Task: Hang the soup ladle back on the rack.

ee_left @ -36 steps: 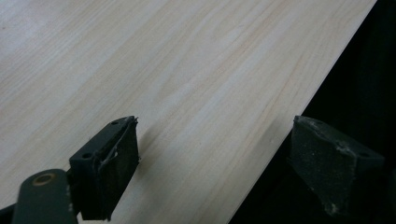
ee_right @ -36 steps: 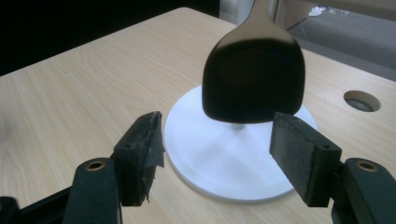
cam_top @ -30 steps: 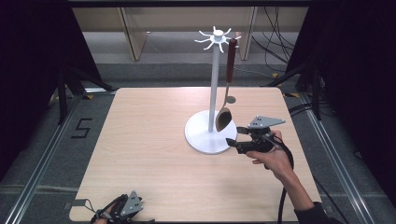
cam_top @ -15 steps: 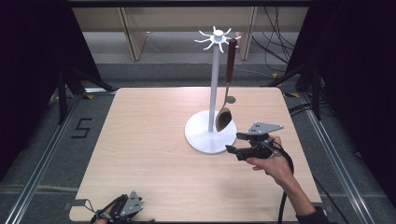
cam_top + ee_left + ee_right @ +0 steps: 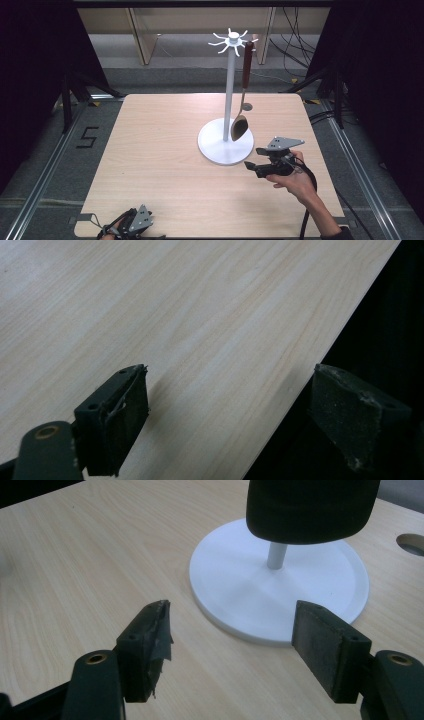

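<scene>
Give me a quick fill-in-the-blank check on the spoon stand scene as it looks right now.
1. The spoon hangs from the white ____.
2. The right gripper has its jaws ____, nothing between them.
3. The stand's round base rests on the wooden ____.
4. The left gripper sits at the table's ____ edge in the high view.

Missing words: stand; open; table; near

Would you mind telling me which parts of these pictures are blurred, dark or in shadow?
High view: the table is evenly lit, its surroundings black. Right gripper view: the spoon looms as a dark, unfocused blob above the sharp white base. Left gripper view: one finger stands against blackness beyond the table edge, and the other casts a soft shadow.
</scene>
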Tool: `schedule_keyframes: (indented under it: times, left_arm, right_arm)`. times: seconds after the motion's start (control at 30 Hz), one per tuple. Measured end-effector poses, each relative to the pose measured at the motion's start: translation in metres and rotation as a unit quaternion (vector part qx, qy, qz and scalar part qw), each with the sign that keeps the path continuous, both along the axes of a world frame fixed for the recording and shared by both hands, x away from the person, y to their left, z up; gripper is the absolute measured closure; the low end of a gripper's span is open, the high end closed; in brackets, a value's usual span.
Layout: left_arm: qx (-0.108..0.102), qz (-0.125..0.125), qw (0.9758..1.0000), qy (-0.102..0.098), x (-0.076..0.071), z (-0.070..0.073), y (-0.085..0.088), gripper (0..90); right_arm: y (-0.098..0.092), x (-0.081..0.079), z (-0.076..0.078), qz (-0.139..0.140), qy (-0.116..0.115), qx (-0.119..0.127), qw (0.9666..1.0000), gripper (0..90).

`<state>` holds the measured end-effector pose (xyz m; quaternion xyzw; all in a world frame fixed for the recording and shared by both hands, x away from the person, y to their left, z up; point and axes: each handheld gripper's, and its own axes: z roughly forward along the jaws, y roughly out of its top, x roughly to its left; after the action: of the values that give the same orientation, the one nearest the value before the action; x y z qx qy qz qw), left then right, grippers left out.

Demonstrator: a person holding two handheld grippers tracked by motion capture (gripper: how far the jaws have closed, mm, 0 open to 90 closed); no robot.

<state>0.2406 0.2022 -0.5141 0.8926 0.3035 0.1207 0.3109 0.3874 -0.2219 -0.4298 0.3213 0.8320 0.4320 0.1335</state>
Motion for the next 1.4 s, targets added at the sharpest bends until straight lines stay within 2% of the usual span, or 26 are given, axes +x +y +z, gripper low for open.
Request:
schedule_keyframes:
  times: [0.07, 0.1, 0.13, 0.2, 0.23, 0.27, 0.3, 0.33, 0.37, 0.4, 0.5, 0.53, 0.57, 0.6, 0.7, 0.8, 0.87, 1.0, 1.07, 1.1, 1.13, 1.17, 1.2, 1.23, 1.3, 1.4]
  left_arm:
    - [-0.001, 0.001, 1.0, -0.001, 0.0, 0.0, 0.0, 15.2]
    - [-0.002, 0.001, 1.0, 0.0, 0.0, 0.0, 0.0, 15.2]
    - [-0.002, 0.001, 1.0, 0.0, 0.0, 0.0, 0.0, 15.2]
    - [-0.001, 0.0, 1.0, 0.0, 0.0, 0.0, 0.0, 15.2]
    - [0.0, -0.002, 1.0, 0.0, 0.0, 0.0, 0.0, 15.2]
    - [0.0, -0.001, 1.0, 0.0, 0.0, 0.0, 0.0, 15.2]
    - [0.0, -0.001, 1.0, 0.0, 0.0, 0.0, 0.0, 15.2]
    - [0.0, -0.001, 1.0, 0.0, 0.0, 0.0, 0.0, 15.2]
    - [0.0, -0.001, 1.0, 0.0, 0.0, 0.0, 0.0, 15.2]
    - [0.0, -0.001, 1.0, 0.0, 0.0, 0.0, 0.0, 15.2]
    - [0.0, -0.001, 1.0, 0.0, 0.0, 0.0, 0.0, 15.2]
    - [0.0, -0.001, 1.0, 0.0, 0.0, 0.0, 0.0, 15.2]
    - [0.0, -0.001, 1.0, 0.0, 0.0, 0.0, 0.0, 15.2]
    - [0.0, -0.001, 1.0, 0.0, 0.0, 0.0, 0.0, 15.2]
    - [0.0, -0.001, 1.0, 0.0, 0.0, 0.0, 0.0, 15.2]
    - [0.0, -0.001, 1.0, 0.0, 0.0, 0.0, 0.0, 15.2]
    - [-0.001, 0.001, 1.0, -0.001, 0.0, 0.0, 0.0, 15.3]
    - [0.0, -0.001, 1.0, -0.001, 0.0, 0.0, 0.0, 15.2]
    - [0.0, -0.002, 1.0, 0.0, 0.0, 0.0, 0.0, 15.2]
    - [0.001, -0.002, 1.0, 0.0, 0.0, 0.0, 0.0, 15.3]
    - [0.002, -0.002, 1.0, -0.001, 0.0, 0.0, 0.0, 15.2]
    - [-0.002, 0.001, 1.0, -0.001, 0.0, 0.0, 0.0, 15.2]
    - [-0.001, 0.001, 1.0, -0.001, 0.0, 0.0, 0.0, 15.2]
    - [-0.001, -0.001, 1.0, 0.0, 0.0, 0.0, 0.0, 15.2]
    - [-0.002, 0.001, 1.0, -0.001, 0.0, 0.0, 0.0, 15.2]
    - [0.0, 0.001, 1.0, -0.001, 0.0, 0.0, 0.0, 15.2]
  right_arm:
    - [-0.001, -0.004, -0.002, -0.005, 0.007, -0.002, 1.0, 32.5]
    - [-0.002, -0.003, -0.004, -0.002, -0.005, -0.007, 1.0, 32.5]
    - [-0.001, -0.005, -0.005, -0.009, 0.003, -0.004, 0.9999, 32.4]
    - [-0.002, -0.006, -0.005, -0.004, 0.009, -0.005, 0.9999, 32.5]
    - [-0.004, -0.004, -0.006, 0.005, -0.01, -0.011, 0.9999, 32.5]
    - [-0.005, -0.007, -0.007, -0.006, 0.008, -0.008, 0.9999, 32.4]
    - [-0.004, -0.009, -0.008, -0.007, 0.014, -0.008, 0.9998, 32.2]
    - [-0.004, -0.009, -0.008, -0.007, 0.014, -0.008, 0.9998, 32.2]
    - [-0.005, -0.008, -0.009, 0.001, 0.001, -0.011, 0.9999, 32.2]
    - [-0.006, -0.01, -0.009, -0.007, 0.01, -0.009, 0.9999, 32.3]
    - [-0.006, -0.013, -0.012, -0.002, 0.008, -0.011, 0.9999, 32.3]
    - [-0.006, -0.013, -0.013, 0.006, 0.001, -0.015, 0.9999, 32.3]
    - [-0.005, -0.017, -0.014, -0.01, 0.016, -0.007, 0.9998, 32.3]
    - [-0.006, -0.015, -0.014, 0.0, -0.001, -0.012, 0.9999, 32.3]
    - [-0.007, -0.019, -0.015, 0.004, 0.007, -0.012, 0.9999, 32.3]
    - [-0.007, -0.023, -0.017, -0.001, -0.002, -0.011, 0.9999, 32.2]
    - [-0.007, -0.026, -0.02, 0.009, 0.001, -0.013, 0.9999, 32.1]
    - [-0.007, -0.03, -0.023, 0.002, 0.002, -0.013, 0.9999, 32.0]
    - [-0.007, -0.03, -0.026, 0.012, 0.002, -0.014, 0.9998, 32.0]
    - [-0.007, -0.033, -0.026, 0.003, 0.008, -0.014, 0.9999, 31.9]
    - [-0.008, -0.033, -0.027, 0.011, 0.001, -0.013, 0.9999, 31.9]
    - [-0.008, -0.034, -0.027, 0.011, 0.009, -0.014, 0.9998, 31.9]
    - [-0.008, -0.035, -0.028, 0.008, -0.001, -0.013, 0.9999, 32.0]
    - [-0.008, -0.037, -0.029, 0.006, 0.011, -0.01, 0.9999, 31.9]
    - [-0.009, -0.039, -0.033, 0.016, 0.008, -0.016, 0.9997, 31.9]
    - [-0.01, -0.042, -0.035, 0.006, 0.012, -0.016, 0.9998, 31.8]
